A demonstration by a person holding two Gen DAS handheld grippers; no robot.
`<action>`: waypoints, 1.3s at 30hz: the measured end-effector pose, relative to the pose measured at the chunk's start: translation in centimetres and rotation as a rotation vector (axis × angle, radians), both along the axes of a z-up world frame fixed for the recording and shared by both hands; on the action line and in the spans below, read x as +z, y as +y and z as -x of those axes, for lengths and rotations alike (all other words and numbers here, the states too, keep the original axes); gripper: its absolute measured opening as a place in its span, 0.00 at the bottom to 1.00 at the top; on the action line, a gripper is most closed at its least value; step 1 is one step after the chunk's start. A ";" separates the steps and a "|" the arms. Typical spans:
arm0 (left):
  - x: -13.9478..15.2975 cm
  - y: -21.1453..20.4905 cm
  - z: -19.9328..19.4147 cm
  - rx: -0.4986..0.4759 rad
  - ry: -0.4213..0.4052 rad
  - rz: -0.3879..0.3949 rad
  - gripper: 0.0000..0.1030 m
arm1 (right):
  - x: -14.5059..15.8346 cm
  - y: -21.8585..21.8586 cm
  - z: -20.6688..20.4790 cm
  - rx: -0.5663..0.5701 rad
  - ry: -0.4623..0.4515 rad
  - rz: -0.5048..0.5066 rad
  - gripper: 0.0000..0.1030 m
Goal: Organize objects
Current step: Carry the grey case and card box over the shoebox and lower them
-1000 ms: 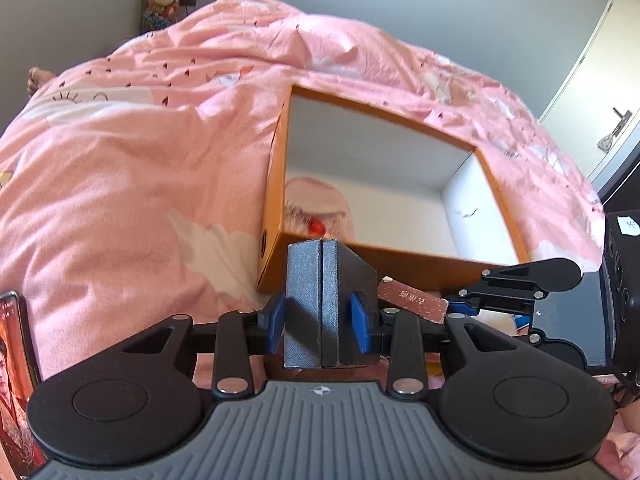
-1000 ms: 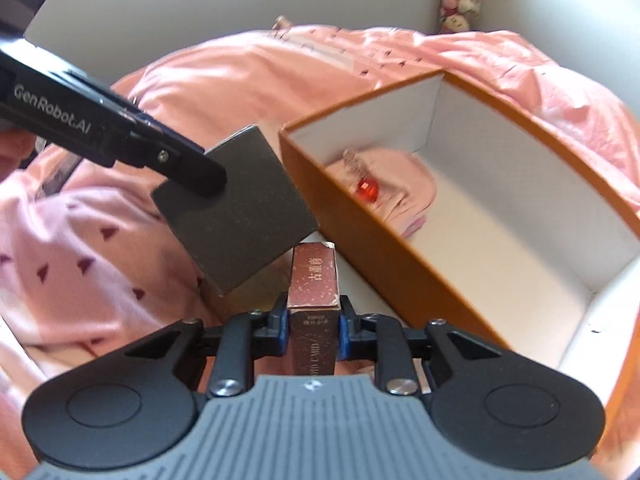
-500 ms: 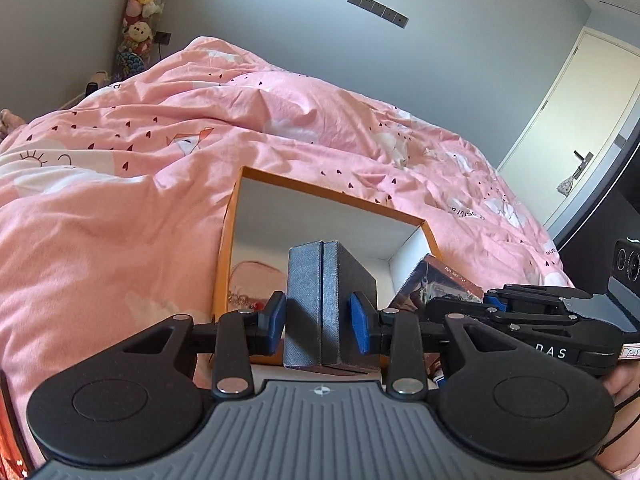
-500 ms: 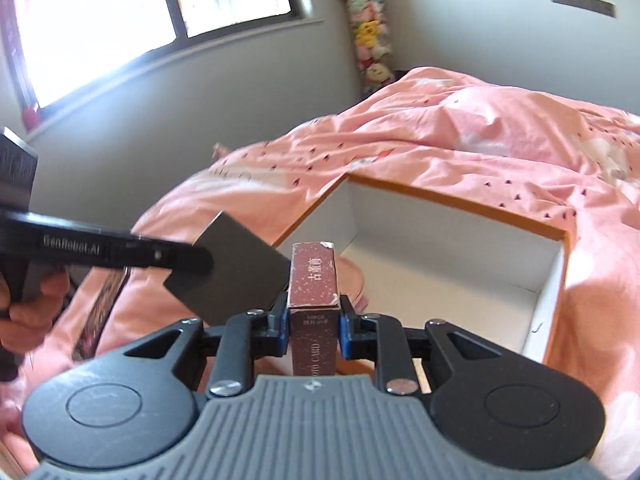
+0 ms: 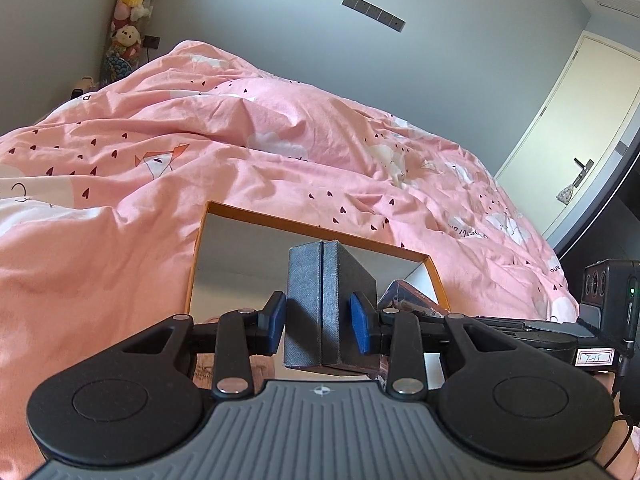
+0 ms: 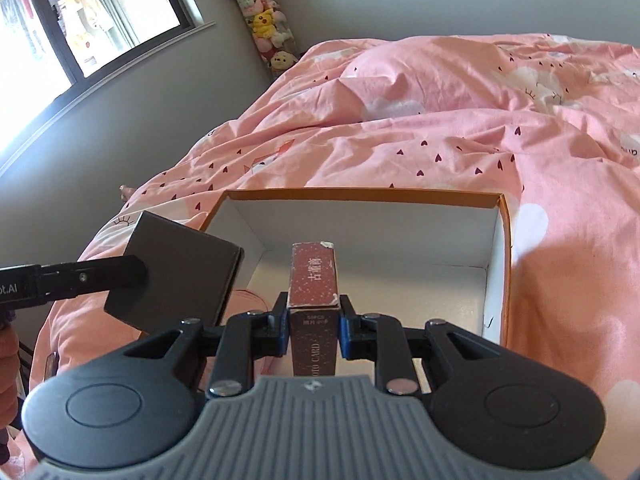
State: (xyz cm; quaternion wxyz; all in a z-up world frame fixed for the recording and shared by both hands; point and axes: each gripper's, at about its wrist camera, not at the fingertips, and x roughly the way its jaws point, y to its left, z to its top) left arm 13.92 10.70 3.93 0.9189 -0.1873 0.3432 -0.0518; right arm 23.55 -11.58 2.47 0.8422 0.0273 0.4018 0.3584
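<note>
An open orange box with a white inside [image 5: 320,230] [image 6: 360,194] lies on the pink duvet. My left gripper [image 5: 320,316] is shut on a dark grey square box [image 5: 324,300], held upright above the orange box's near edge; the grey box also shows in the right wrist view [image 6: 180,272] at the orange box's left wall. My right gripper [image 6: 314,320] is shut on a dark red card box [image 6: 314,276], held over the orange box's near side; in the left wrist view it [image 5: 408,300] sits just right of the grey box.
The pink duvet [image 5: 200,168] [image 6: 480,120] covers the bed around the box. A column of plush toys [image 6: 266,20] stands in the room corner by a window [image 6: 80,20]. A white door [image 5: 580,128] is at the far right. A pink item lies in the box [image 6: 250,298].
Both grippers have lifted and tilted up with their boxes, so more wall and bed show and less of the orange box's floor. The grips have not changed.
</note>
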 end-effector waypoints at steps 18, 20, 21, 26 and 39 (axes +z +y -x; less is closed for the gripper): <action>-1.6 4.5 -7.5 0.036 0.069 -0.081 0.38 | -6.4 8.9 -10.8 0.129 0.280 -0.029 0.24; -2.0 4.5 -7.9 0.026 0.080 -0.080 0.38 | -7.5 9.8 -11.6 0.155 0.336 -0.036 0.24; -2.2 4.4 -8.1 0.023 0.083 -0.082 0.38 | -7.9 10.2 -11.8 0.162 0.352 -0.041 0.24; -2.9 4.6 -8.7 0.034 0.099 -0.079 0.38 | -8.7 11.1 -13.3 0.138 0.392 -0.058 0.25; -3.2 4.3 -9.1 0.037 0.101 -0.080 0.38 | -10.3 12.2 -13.8 0.016 0.355 0.157 0.51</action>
